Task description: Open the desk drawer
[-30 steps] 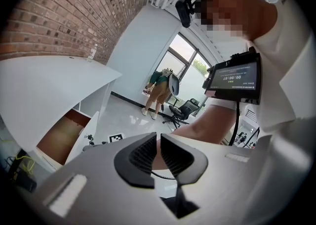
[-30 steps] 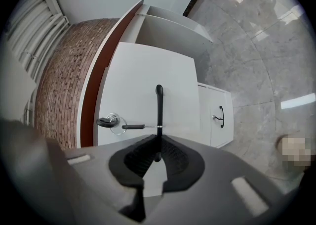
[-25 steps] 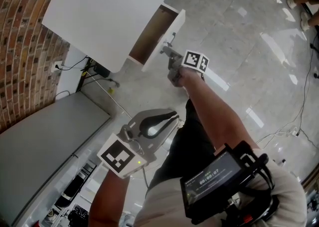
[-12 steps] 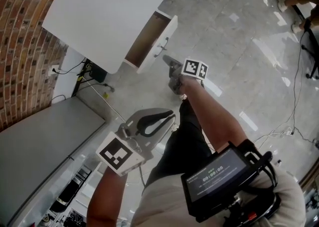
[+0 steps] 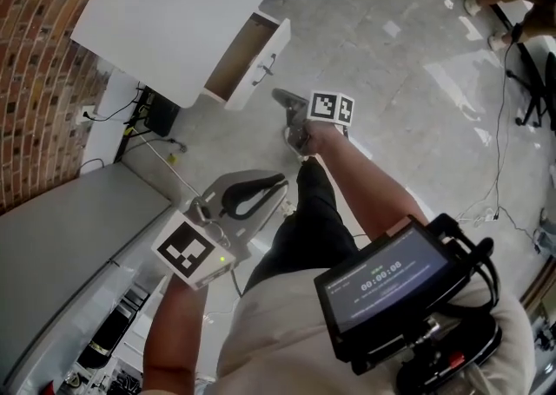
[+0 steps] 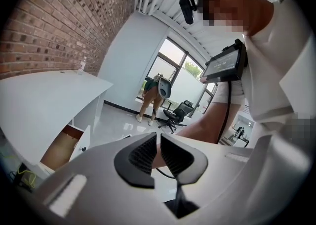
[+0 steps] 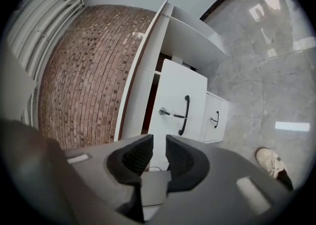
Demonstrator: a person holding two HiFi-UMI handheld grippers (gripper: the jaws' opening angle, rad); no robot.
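The white desk (image 5: pixel 174 11) stands against the brick wall, its top drawer (image 5: pixel 256 55) pulled out with the brown inside showing. In the right gripper view the drawer front (image 7: pixel 180 95) carries a black handle (image 7: pixel 183 115) and a key in a lock (image 7: pixel 165 112). My right gripper (image 5: pixel 280 98) hangs over the floor a short way from the drawer front, touching nothing, jaws shut and empty (image 7: pixel 159 142). Lower down and nearer my body, my left gripper (image 5: pixel 278 181) is shut on nothing (image 6: pixel 159 137).
A smaller lower drawer (image 7: pixel 213 118) sits beside the open one. Cables and a wall socket (image 5: pixel 130 120) lie under the desk. A grey cabinet top (image 5: pixel 69 237) is at left. A person (image 6: pixel 152 95) and an office chair (image 6: pixel 177 115) stand farther off.
My right gripper has drawn back from the drawer handle toward my body. The drawer stays pulled out. The left gripper has kept its place.
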